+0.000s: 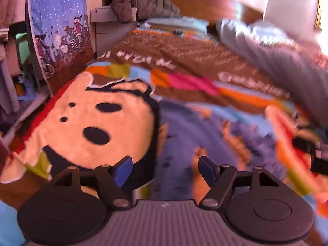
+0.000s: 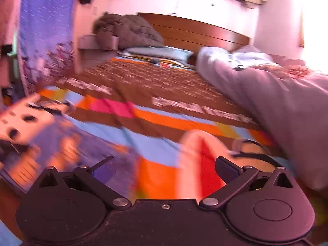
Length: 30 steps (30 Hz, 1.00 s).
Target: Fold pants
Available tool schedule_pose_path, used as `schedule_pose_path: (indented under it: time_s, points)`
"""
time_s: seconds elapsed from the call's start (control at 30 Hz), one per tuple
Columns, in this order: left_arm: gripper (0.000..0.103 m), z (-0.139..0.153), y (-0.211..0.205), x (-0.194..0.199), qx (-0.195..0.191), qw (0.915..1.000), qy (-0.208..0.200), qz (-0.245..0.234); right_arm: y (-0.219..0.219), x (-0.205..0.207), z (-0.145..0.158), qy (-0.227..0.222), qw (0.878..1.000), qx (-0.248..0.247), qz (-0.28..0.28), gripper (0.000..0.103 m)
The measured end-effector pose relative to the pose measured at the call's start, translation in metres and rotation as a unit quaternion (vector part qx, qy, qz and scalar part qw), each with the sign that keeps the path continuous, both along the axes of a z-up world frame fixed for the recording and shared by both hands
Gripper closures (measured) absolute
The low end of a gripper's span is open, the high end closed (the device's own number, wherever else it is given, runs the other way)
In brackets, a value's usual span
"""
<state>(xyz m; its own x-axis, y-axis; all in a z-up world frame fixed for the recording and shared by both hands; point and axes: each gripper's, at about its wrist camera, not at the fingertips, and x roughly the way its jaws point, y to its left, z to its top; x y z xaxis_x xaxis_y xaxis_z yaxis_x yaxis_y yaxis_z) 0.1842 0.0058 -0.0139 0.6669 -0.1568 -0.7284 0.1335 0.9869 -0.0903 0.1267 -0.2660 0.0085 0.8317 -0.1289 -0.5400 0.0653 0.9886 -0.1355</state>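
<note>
While both views are smeared by blur, a bed fills them, covered by a bright bedspread [image 1: 184, 61] with brown, orange and pink bands and a big cartoon face at the near left. A grey duvet [image 1: 287, 65] lies bunched along the right side, running from the far pillows toward the near edge. Behind it stands a wooden headboard [image 1: 205, 2], and a dark quilted jacket [image 1: 143, 2] is heaped at the far left corner. A blue printed cloth [image 1: 57, 20] hangs at the left.

The pants [image 1: 194, 127] seem to be the purple-blue fabric with orange prints, spread flat on the bedspread near the middle, just right of the cartoon face.

The left gripper [image 1: 166, 163] hovers over their near edge, its jaws spread with nothing between them. The right gripper [image 2: 164, 164] is likewise spread wide, its pads pressing on nothing; the pants lie to its left.
</note>
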Motion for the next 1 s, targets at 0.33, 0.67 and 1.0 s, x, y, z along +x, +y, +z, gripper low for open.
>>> schedule_pose_path:
  time_s: [0.33, 0.67, 1.0]
  points:
    - [0.026, -0.016, 0.045, 0.006, -0.065, 0.9934, 0.087, -0.038, -0.018, 0.019, -0.044, 0.101, 0.991, 0.049, -0.072, 0.001]
    - [0.023, -0.017, 0.038, -0.002, -0.042, 0.9955, 0.069, -0.049, 0.086, 0.075, -0.001, 0.041, 0.997, 0.000, 0.064, 0.001]
    - [0.019, -0.021, 0.038, -0.005, -0.042, 0.9953, 0.060, -0.063, 0.029, 0.150, -0.014, 0.101, 0.993, -0.012, -0.056, 0.001]
